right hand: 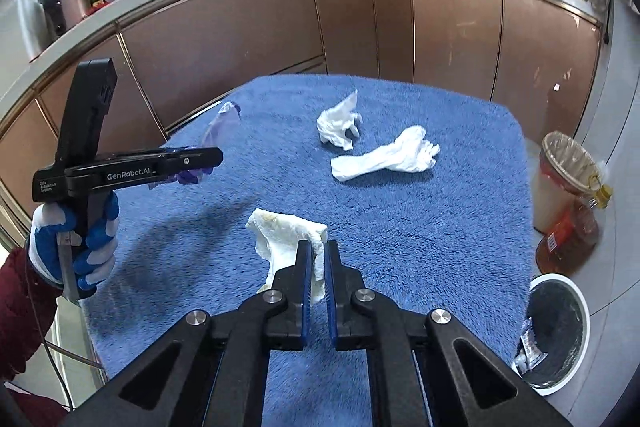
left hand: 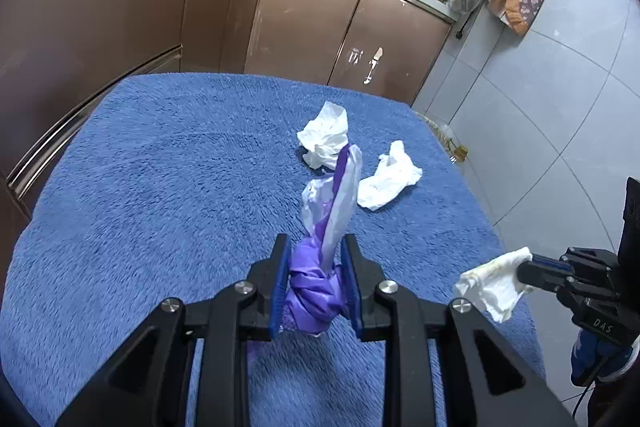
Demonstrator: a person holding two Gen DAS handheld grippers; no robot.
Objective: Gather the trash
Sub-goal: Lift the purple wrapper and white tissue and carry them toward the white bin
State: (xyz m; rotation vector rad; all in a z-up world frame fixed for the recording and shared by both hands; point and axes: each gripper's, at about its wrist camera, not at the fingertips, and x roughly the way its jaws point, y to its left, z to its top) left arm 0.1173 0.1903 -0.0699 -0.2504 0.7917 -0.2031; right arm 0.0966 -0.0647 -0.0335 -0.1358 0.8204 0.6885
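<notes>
A: Left wrist view?
B: The left tongs (left hand: 314, 277) pinch a knotted purple plastic bag (left hand: 320, 283) above the blue-towelled desk (left hand: 160, 167); two crumpled white tissues (left hand: 326, 137) lie beyond.

A: Right wrist view?
B: The right tongs (right hand: 317, 269) pinch a yellowish tissue (right hand: 280, 239) over the desk; a white trash bin (right hand: 560, 331) stands on the floor to the right.

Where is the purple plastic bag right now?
The purple bag is clamped in the left gripper, held above the blue towel, with two crumpled tissues lying beyond it.
</notes>
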